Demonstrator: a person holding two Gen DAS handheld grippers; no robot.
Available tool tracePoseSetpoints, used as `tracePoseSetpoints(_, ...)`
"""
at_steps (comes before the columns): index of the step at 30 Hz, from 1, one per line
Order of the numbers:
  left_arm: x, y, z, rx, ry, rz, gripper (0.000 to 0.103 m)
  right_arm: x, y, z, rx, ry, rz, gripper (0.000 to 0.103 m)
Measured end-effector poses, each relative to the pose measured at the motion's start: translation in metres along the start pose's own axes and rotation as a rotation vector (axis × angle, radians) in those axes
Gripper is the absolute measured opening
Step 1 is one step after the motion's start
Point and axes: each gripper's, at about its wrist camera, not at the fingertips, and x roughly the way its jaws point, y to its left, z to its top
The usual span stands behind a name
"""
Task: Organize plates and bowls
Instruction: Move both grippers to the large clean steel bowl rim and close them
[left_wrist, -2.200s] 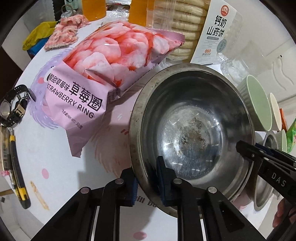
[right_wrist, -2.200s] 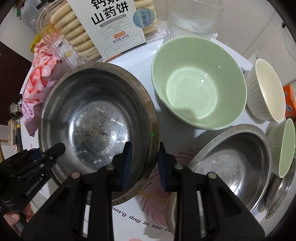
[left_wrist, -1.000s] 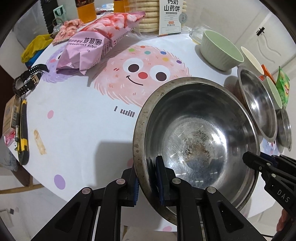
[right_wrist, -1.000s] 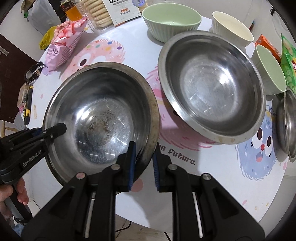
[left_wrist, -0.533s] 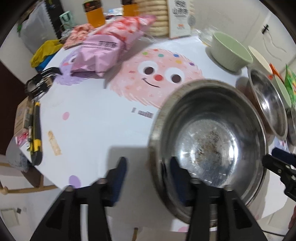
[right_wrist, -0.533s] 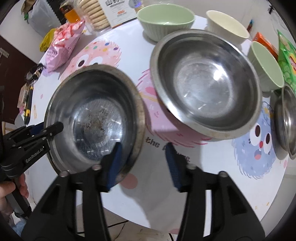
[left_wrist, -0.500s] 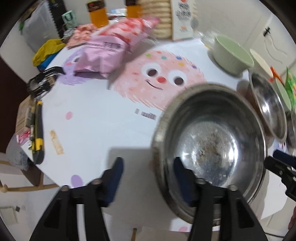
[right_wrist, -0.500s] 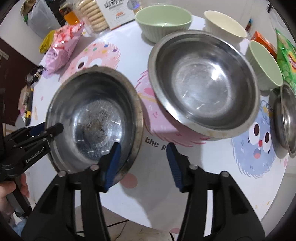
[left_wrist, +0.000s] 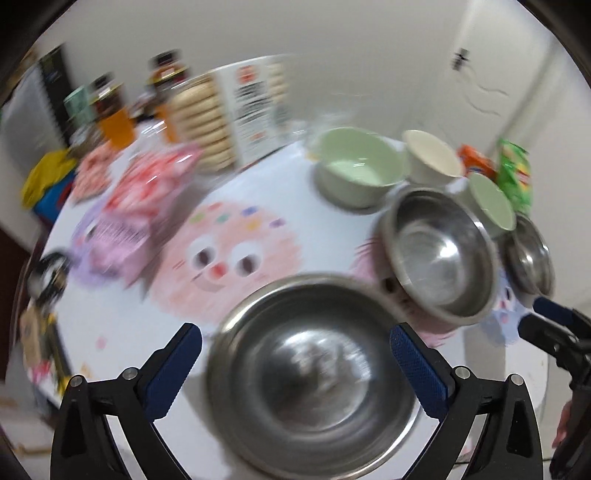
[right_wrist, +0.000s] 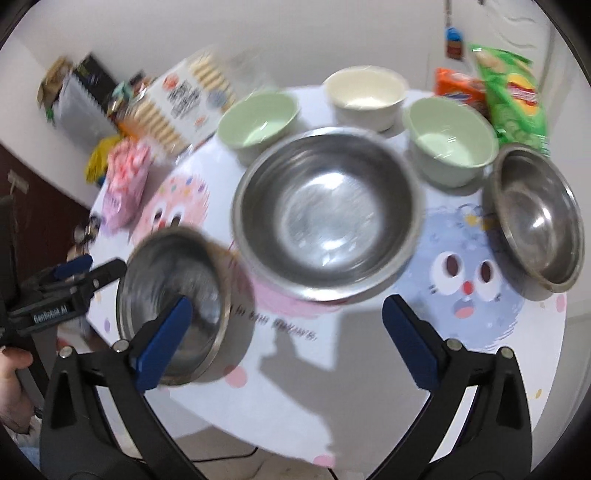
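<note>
A stained steel bowl (left_wrist: 314, 380) rests on the round table (left_wrist: 147, 314) near its front edge. My left gripper (left_wrist: 295, 365) hovers above it, jaws opening wide, and its pads stand clear of the rim. In the right wrist view the same bowl (right_wrist: 173, 302) sits at lower left. My right gripper (right_wrist: 288, 343) is also opening, with only tablecloth between its fingers. A larger steel bowl (right_wrist: 325, 218) stands beside the stained one, and a third steel bowl (right_wrist: 535, 218) leans at the right. Two green bowls (right_wrist: 258, 118) (right_wrist: 450, 144) and a cream bowl (right_wrist: 365, 92) stand behind them.
A biscuit pack (right_wrist: 181, 107), a pink snack bag (right_wrist: 125, 177) and bottles (left_wrist: 114, 122) crowd the back left. A green chip bag (right_wrist: 513, 96) and an orange box (right_wrist: 458, 88) lie at the back right. A watch (left_wrist: 48, 273) lies at the left edge. A hand (right_wrist: 14, 369) holds the left gripper.
Both grippers let go of the stained bowl's rim, opened wide, rose and pulled back. The bowl now sits on the table beside the larger steel bowl.
</note>
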Motion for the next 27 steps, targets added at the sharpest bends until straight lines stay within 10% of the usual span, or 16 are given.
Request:
tracePoseSetpoints(15, 0.083, -0.067, 0.072, 0.080, 0.172, -0.020, 0.101, 0.040, -0.079, 0.034, 0.262, 0.107, -0.132, 0.102)
tracePoseSetpoints(27, 0.122, -0.084, 0.083, 0.109, 0.270, -0.011, 0.059, 0.077, -0.092, 0.042, 0.323, 0.194, -0.131, 0.079)
